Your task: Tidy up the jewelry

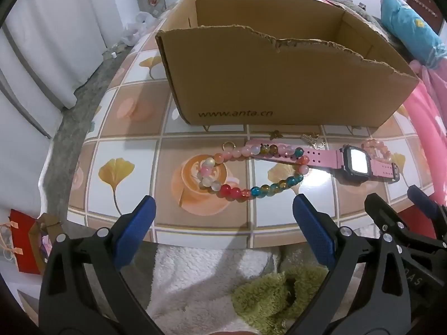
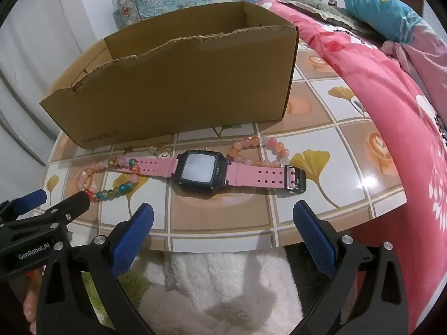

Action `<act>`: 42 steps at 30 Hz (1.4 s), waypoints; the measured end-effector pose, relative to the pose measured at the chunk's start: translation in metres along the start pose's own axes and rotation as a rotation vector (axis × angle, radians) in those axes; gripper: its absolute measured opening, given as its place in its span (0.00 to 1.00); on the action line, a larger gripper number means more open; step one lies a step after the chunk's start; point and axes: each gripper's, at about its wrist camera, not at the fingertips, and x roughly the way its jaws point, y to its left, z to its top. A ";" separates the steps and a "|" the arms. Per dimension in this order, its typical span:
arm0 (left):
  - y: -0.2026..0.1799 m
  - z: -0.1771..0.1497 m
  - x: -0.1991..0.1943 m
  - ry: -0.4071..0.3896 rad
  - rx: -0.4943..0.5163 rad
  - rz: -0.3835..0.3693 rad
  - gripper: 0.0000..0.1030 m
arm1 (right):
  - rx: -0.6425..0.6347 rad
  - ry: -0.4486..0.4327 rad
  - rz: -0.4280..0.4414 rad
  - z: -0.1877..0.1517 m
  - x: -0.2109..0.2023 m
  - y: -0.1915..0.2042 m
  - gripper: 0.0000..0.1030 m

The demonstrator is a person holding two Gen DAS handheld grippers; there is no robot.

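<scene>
A multicoloured bead bracelet (image 1: 251,173) (image 2: 111,178) lies on the tiled table, overlapping the strap of a pink watch (image 1: 354,162) (image 2: 199,171) with a black case. A peach bead bracelet (image 2: 259,150) (image 1: 377,148) lies behind the watch's buckle end. Small gold charms (image 1: 310,136) (image 2: 159,148) and a gold ring (image 1: 227,146) sit near the foot of the open cardboard box (image 1: 279,83) (image 2: 173,83). My left gripper (image 1: 223,209) hovers open just short of the multicoloured bracelet. My right gripper (image 2: 223,215) hovers open in front of the watch. Neither holds anything.
The table's near edge (image 1: 209,237) (image 2: 223,240) runs just beyond the fingertips, with white and green fluffy fabric (image 1: 223,279) below it. A pink bedspread (image 2: 391,111) borders the table on the right. A red bag (image 1: 22,240) stands on the floor at left.
</scene>
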 end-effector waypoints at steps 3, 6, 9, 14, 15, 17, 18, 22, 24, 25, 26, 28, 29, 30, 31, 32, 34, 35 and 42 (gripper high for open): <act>-0.001 0.000 0.000 -0.002 0.004 0.004 0.92 | 0.004 0.002 -0.001 0.000 0.001 0.000 0.95; -0.003 -0.001 -0.001 -0.005 0.007 0.009 0.92 | 0.010 0.005 0.000 0.000 0.002 0.000 0.95; -0.010 -0.006 0.003 -0.008 0.007 0.007 0.92 | 0.010 0.005 0.001 0.010 -0.001 -0.001 0.95; -0.005 -0.003 0.001 0.004 0.003 -0.004 0.92 | 0.008 -0.005 0.008 0.005 -0.002 -0.004 0.95; -0.005 -0.003 0.001 0.004 0.002 -0.005 0.92 | 0.008 -0.004 0.008 0.005 -0.002 -0.003 0.95; -0.004 -0.002 0.001 0.004 0.003 -0.006 0.92 | 0.008 -0.004 0.006 0.005 -0.002 -0.003 0.95; -0.005 -0.002 0.001 0.004 0.003 -0.005 0.92 | 0.008 -0.004 0.006 0.005 -0.002 -0.002 0.95; -0.005 -0.003 0.000 0.008 0.004 -0.006 0.92 | 0.011 -0.003 0.008 0.005 -0.002 -0.002 0.95; -0.005 -0.003 0.001 0.010 0.005 -0.007 0.92 | 0.012 -0.003 0.008 0.005 -0.002 -0.003 0.95; -0.005 -0.004 0.001 0.009 0.005 -0.007 0.92 | 0.013 -0.003 0.009 0.005 -0.002 -0.003 0.95; -0.006 -0.004 0.001 0.009 0.006 -0.007 0.92 | 0.014 -0.004 0.010 0.005 -0.002 -0.004 0.95; -0.006 -0.004 0.000 0.009 0.006 -0.006 0.92 | 0.015 -0.005 0.010 0.004 -0.002 -0.004 0.95; -0.006 -0.004 0.001 0.009 0.006 -0.005 0.92 | 0.015 -0.005 0.010 0.004 -0.002 -0.005 0.95; -0.006 -0.005 0.000 0.010 0.006 -0.006 0.92 | 0.015 -0.005 0.010 0.004 -0.002 -0.005 0.95; -0.006 -0.005 0.000 0.010 0.005 -0.005 0.92 | 0.014 -0.005 0.010 0.004 -0.002 -0.004 0.95; -0.006 -0.005 0.000 0.010 0.006 -0.005 0.92 | 0.014 -0.004 0.010 0.004 -0.002 -0.004 0.95; -0.006 -0.005 0.000 0.011 0.006 -0.007 0.92 | 0.015 -0.005 0.010 0.004 -0.002 -0.004 0.95; -0.006 -0.005 0.001 0.010 0.007 -0.006 0.92 | 0.014 -0.005 0.010 0.004 -0.002 -0.004 0.95; -0.007 -0.006 0.000 0.012 0.007 -0.007 0.92 | 0.014 -0.004 0.010 0.004 -0.002 -0.004 0.95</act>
